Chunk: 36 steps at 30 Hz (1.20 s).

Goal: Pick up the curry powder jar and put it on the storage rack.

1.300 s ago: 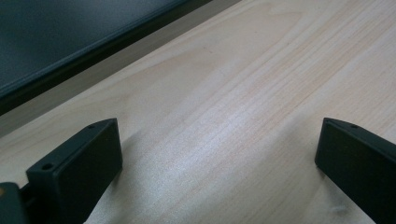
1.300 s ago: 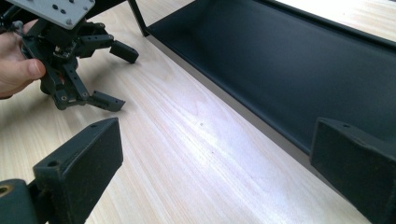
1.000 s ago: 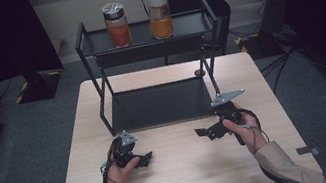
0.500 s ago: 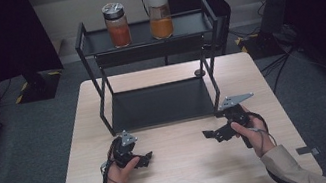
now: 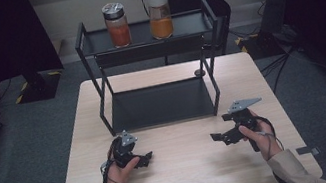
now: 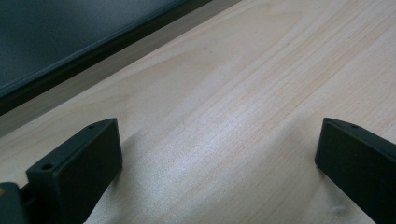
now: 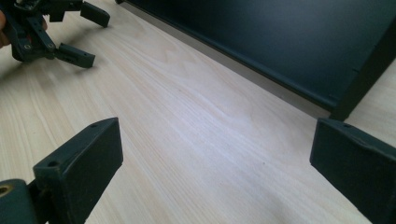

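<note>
From the high view, the left tool (image 5: 143, 159) and the right tool (image 5: 220, 137) are resting near the front of the pale wooden counter (image 5: 186, 178), each facing the other, while a black two-tier rack (image 5: 160, 103) is standing at the far side carrying a red-filled jar (image 5: 116, 24) and a white-lidded orange jar (image 5: 159, 11) on its top shelf. In the left gripper view, the left tool (image 6: 219, 163) is showing its jaws spread wide over bare wood, with the rack's dark bottom tray (image 6: 70, 32) lying beyond. In the right gripper view, the right tool (image 7: 215, 163) is likewise sitting with its jaws wide apart and nothing between them, the left tool (image 7: 88, 35) lying open at the far left.

Two jars (image 5: 138, 20) atop rack (image 5: 102, 102)
</note>
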Available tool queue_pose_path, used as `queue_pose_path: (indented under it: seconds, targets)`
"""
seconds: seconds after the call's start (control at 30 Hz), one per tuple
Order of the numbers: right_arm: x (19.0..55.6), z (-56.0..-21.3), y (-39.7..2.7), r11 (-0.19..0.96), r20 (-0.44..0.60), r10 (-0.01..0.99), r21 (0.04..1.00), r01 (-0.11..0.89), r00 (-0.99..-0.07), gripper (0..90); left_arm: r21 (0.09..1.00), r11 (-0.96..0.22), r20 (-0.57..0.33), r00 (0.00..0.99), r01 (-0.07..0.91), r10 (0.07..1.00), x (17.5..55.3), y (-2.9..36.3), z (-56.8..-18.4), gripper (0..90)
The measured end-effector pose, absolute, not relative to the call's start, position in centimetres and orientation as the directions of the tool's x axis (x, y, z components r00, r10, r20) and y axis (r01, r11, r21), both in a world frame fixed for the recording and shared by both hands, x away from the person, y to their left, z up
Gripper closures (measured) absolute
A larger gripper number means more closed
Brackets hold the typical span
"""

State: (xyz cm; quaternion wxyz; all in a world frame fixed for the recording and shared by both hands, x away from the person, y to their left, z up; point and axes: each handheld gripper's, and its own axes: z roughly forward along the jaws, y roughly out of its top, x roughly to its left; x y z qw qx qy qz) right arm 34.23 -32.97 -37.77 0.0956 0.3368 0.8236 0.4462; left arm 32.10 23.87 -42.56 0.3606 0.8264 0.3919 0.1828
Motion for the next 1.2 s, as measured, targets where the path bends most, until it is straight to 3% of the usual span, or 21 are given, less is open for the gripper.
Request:
queue_pose_path:
  seconds: [1.2]
  targets:
    - [32.6, -40.6, -36.4, 0.394, 0.127, 0.67, 0.774, 0.496, -0.731, 1.7, 0.739, -0.433, 0.019, 0.626, 0.516, 0.78, 32.1, 23.9, -42.6, 0.0]
